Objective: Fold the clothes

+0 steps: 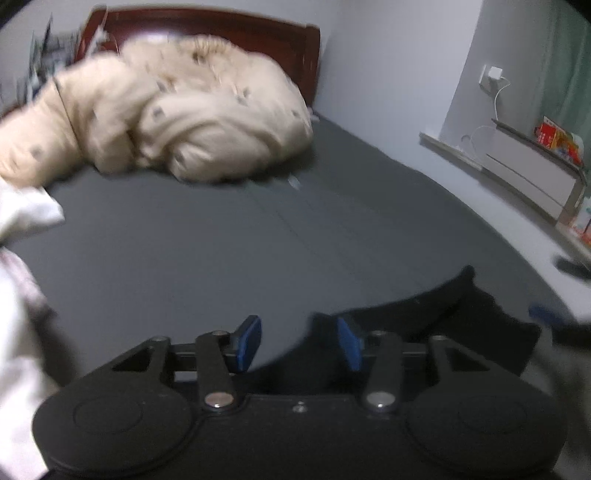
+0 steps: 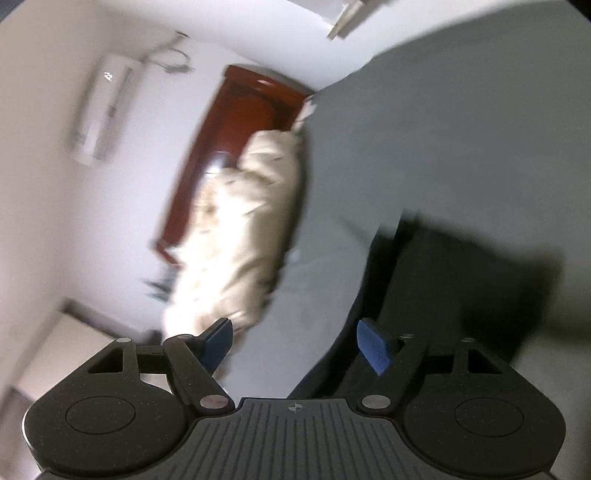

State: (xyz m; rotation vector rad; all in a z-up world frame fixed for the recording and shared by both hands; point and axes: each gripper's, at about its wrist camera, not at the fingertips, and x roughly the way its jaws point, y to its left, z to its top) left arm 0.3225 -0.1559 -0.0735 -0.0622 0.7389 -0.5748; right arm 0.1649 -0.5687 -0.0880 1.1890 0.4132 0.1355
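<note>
A black garment [image 1: 461,317] lies folded on the grey bed sheet [image 1: 207,251], just ahead and right of my left gripper [image 1: 300,343]. That gripper stands open, its blue pads [image 1: 248,343] apart, nothing between them. In the right wrist view the picture is rolled sideways and blurred. The same black garment [image 2: 454,288] lies ahead and right of my right gripper [image 2: 298,347], which is open wide with bare sheet [image 2: 424,129] showing between its pads. A blue pad of the right gripper [image 1: 546,314] shows at the right edge of the left wrist view.
A beige quilt [image 1: 177,110] is heaped against the dark red headboard [image 1: 258,33]. White cloth [image 1: 22,288] lies at the bed's left edge. A grey cabinet [image 1: 535,170] with red boxes stands along the right wall. An air conditioner [image 2: 103,110] hangs on the wall.
</note>
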